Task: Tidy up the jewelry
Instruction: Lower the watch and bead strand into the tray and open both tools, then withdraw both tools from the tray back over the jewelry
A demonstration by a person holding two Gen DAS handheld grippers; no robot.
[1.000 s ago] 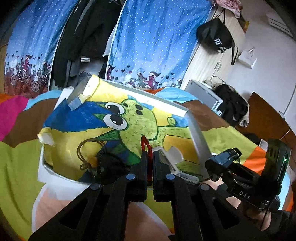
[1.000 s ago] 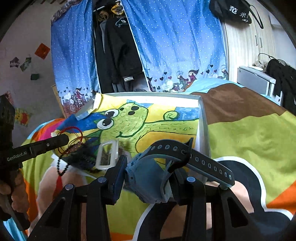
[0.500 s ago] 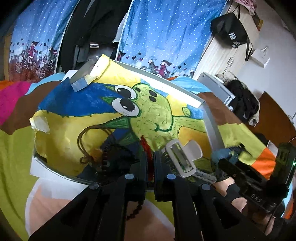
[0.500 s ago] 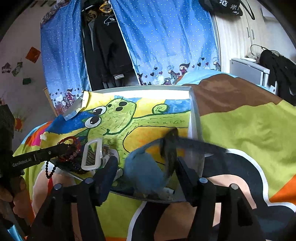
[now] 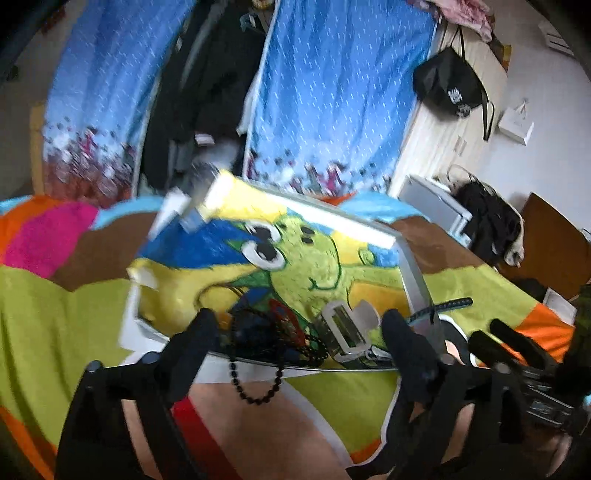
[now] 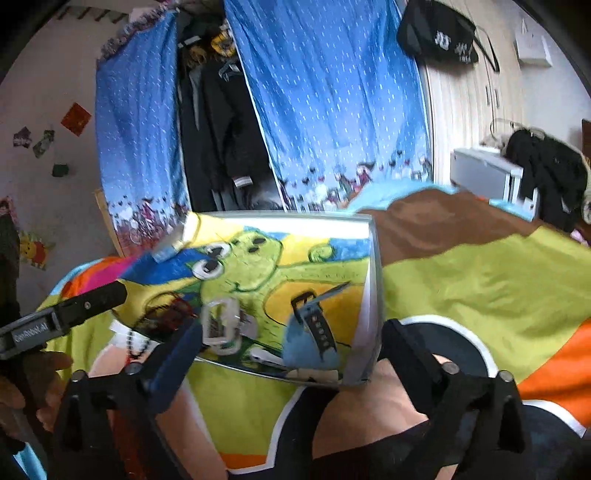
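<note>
- Black left gripper and right gripper, both spread wide and empty, hover over the tray.
- Blue watch, white clip and beaded bracelets lie inside.

Wide open gap between right gripper fingers; beyond fingertips, raised grey rim of drawing-lined tray. Inside, blue strapped watch, white hair claw, dark bead strands crowding near edge; bare yellow-green lining farther ahead.

On my left gripper, seen left of the tray, a label reads about "GenRobot.AI", blurred. White signs on the black bag I cannot read.
</note>
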